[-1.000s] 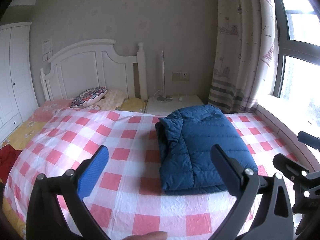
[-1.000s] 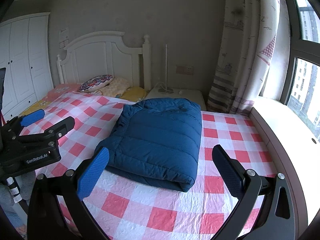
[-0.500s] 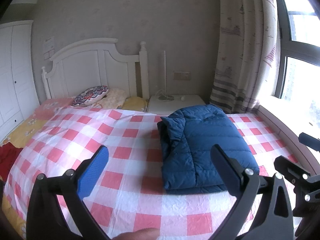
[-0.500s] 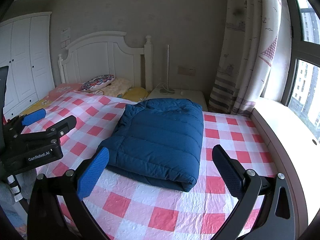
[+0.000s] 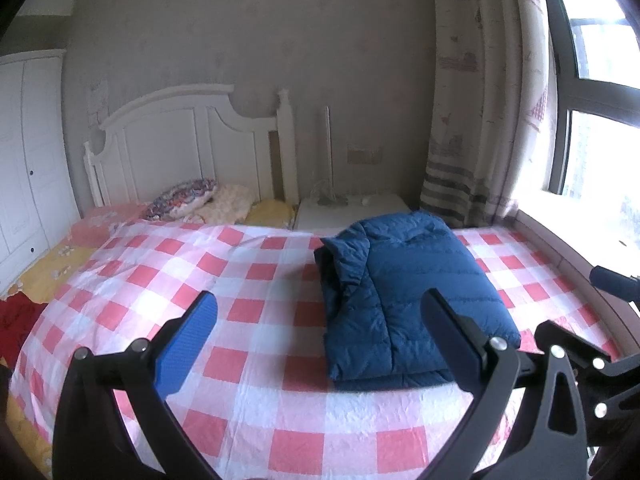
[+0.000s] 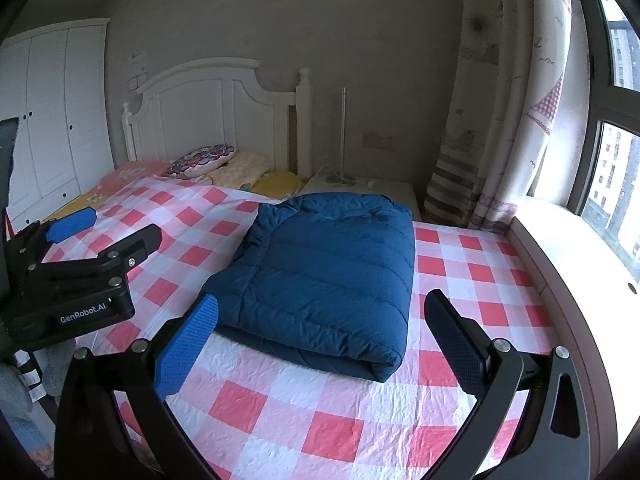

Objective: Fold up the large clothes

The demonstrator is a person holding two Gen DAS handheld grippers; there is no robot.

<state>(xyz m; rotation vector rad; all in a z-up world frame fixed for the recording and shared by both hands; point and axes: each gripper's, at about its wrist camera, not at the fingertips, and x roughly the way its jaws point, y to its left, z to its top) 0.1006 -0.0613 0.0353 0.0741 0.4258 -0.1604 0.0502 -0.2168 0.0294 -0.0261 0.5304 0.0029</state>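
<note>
A dark blue puffer jacket (image 5: 404, 292) lies folded in a thick rectangle on the red-and-white checked bedspread (image 5: 240, 288); it also shows in the right wrist view (image 6: 324, 280). My left gripper (image 5: 320, 340) is open and empty, held above the bed in front of the jacket's left part. My right gripper (image 6: 322, 340) is open and empty, held back over the jacket's near edge. The left gripper's body (image 6: 72, 280) shows at the left of the right wrist view.
A white headboard (image 5: 192, 148) and pillows (image 5: 184, 200) are at the far end. A white nightstand (image 5: 352, 208) stands beside the bed. A curtain (image 5: 480, 120), window and sill (image 6: 568, 272) run along the right. White wardrobe (image 6: 52, 120) at left.
Both grippers have drawn back and risen slightly from the bed; the jacket looks a little farther away. It lies still and both grippers stay open.
</note>
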